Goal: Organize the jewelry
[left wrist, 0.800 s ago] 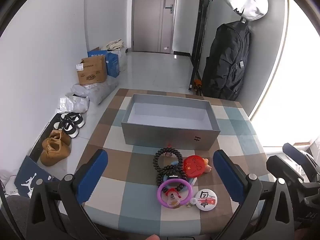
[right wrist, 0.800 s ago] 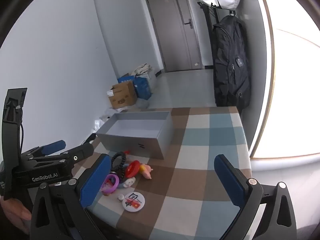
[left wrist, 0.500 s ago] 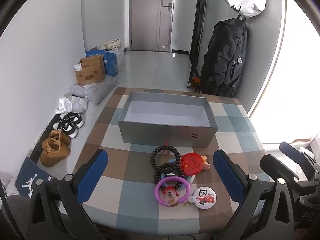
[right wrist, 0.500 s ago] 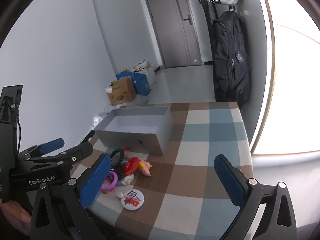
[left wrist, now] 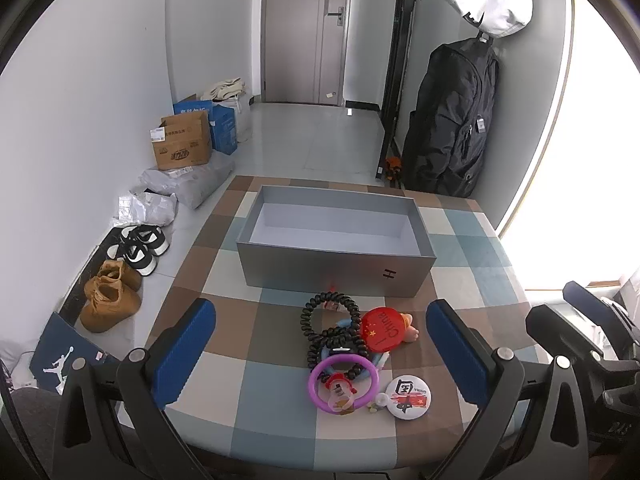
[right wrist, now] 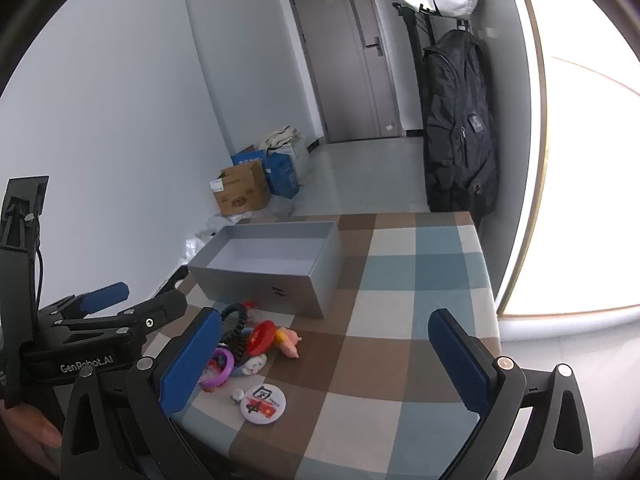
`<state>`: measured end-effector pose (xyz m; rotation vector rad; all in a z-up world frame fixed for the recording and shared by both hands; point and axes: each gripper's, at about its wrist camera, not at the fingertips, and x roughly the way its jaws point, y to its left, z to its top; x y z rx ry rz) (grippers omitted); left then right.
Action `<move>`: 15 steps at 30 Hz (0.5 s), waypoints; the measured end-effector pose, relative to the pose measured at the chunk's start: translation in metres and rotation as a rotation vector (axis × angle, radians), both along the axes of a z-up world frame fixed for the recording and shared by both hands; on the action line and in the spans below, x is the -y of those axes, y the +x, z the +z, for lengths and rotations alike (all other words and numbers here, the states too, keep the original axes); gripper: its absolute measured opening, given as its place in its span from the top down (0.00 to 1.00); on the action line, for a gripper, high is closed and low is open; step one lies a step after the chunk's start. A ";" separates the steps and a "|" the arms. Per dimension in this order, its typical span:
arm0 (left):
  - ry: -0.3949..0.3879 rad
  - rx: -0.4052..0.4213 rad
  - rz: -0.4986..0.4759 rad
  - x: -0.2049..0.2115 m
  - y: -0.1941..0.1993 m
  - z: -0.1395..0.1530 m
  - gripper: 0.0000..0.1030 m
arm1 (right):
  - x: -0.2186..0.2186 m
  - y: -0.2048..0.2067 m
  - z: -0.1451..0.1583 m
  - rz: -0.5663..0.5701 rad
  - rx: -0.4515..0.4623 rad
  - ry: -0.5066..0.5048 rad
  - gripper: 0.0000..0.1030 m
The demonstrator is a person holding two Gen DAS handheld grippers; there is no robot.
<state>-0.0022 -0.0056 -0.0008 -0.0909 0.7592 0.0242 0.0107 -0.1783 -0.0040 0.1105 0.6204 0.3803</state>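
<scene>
A pile of trinkets lies on the checked table in front of an open, empty grey box (left wrist: pixel 334 264) (right wrist: pixel 256 284): black coil bands (left wrist: pixel 320 320), a purple ring (left wrist: pixel 344 385) (right wrist: pixel 222 364), a red round badge (left wrist: pixel 383 328) (right wrist: pixel 261 336), a white round badge (left wrist: pixel 408 394) (right wrist: pixel 262 398) and a small pink figure (right wrist: pixel 290 342). My left gripper (left wrist: pixel 320 354) is open and empty, held above the pile. My right gripper (right wrist: pixel 320 356) is open and empty, right of the pile.
The checked tablecloth (left wrist: pixel 460 240) covers a small table; its near edge runs under both grippers. On the floor to the left are shoes (left wrist: pixel 138 246), bags and cardboard boxes (left wrist: pixel 180 146). A black backpack (left wrist: pixel 452 128) hangs at the right wall.
Both grippers have risen and drawn back a little, so the table and pile sit lower and smaller in view. The jaws stayed open. No object moved.
</scene>
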 end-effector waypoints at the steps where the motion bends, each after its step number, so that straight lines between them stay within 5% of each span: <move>1: -0.003 -0.003 -0.002 0.000 0.000 0.000 0.01 | -0.001 0.000 0.000 0.001 0.001 -0.004 0.00; 15: -0.013 -0.013 -0.007 0.000 0.001 0.000 0.01 | -0.003 0.000 0.002 0.003 0.006 -0.012 0.00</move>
